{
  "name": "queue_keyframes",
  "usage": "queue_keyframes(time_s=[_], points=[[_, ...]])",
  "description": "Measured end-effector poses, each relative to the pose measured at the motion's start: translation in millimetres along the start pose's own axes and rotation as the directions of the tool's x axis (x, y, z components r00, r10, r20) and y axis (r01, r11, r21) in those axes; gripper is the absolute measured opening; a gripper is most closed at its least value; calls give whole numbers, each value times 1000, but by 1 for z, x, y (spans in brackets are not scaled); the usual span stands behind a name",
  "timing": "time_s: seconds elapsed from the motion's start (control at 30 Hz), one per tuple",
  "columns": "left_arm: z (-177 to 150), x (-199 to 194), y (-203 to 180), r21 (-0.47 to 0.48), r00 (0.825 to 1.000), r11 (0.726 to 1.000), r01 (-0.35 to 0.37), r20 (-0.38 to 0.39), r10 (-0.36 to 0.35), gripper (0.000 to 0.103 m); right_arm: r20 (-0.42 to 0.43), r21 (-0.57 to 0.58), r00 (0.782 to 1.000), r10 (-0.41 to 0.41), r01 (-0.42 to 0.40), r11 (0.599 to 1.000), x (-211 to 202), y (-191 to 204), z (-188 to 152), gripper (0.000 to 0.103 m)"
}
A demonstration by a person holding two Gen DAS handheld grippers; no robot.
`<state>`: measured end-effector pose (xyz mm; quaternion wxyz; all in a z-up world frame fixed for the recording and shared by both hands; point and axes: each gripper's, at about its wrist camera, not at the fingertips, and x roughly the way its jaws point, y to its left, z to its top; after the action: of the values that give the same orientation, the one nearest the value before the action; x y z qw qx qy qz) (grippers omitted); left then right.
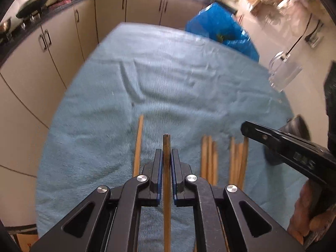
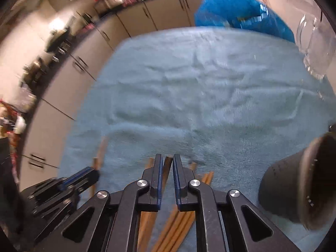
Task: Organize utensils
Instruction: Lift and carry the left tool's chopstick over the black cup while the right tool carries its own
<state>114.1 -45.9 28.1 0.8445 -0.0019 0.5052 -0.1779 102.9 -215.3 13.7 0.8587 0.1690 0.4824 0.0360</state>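
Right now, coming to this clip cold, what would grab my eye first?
Two black claws, each closed on one wooden chopstick: the left claw grips a chopstick at the near edge of the light blue towel; the right claw grips another. More loose chopsticks lie on the towel, right of the left claw. A dark holder lies tipped over at right, a clear glass mug beyond it.

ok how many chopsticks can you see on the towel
8: one in the left gripper's jaws, one left of it, three right, three farther right. More may be hidden.
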Motion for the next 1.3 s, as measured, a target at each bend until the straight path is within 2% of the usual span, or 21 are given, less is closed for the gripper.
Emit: queue_keyframes(time_s=[0.13,0.23,0.3,0.47,0.63,0.9,1.3], points=[[-6,-39,-7,9,994,1000,-1,109,0,7,144,-60,988,58,-50,997,-56,15,-14,10],[-14,-67,-14,20,980,999,-27,199,22,7,262,-118,962,78,-48,992,-92,31,-32,10],[-23,-87,-18,21,967,999,-35,252,29,7,349,-158,933,90,-36,987,-117,41,-49,10],[-47,-124,-33,38,937,998,-52,348,36,7,476,-196,872,113,-20,980,-159,53,-89,9],[-66,-147,-39,38,921,997,-61,387,42,7,533,-222,835,133,-13,975,-185,58,-119,9],[-77,-166,-39,7,913,998,-66,404,58,7,556,-208,817,155,-44,977,-203,52,-130,8],[-78,-176,-58,25,903,997,-76,426,59,7,595,-173,788,159,-68,983,-220,33,-140,8]])
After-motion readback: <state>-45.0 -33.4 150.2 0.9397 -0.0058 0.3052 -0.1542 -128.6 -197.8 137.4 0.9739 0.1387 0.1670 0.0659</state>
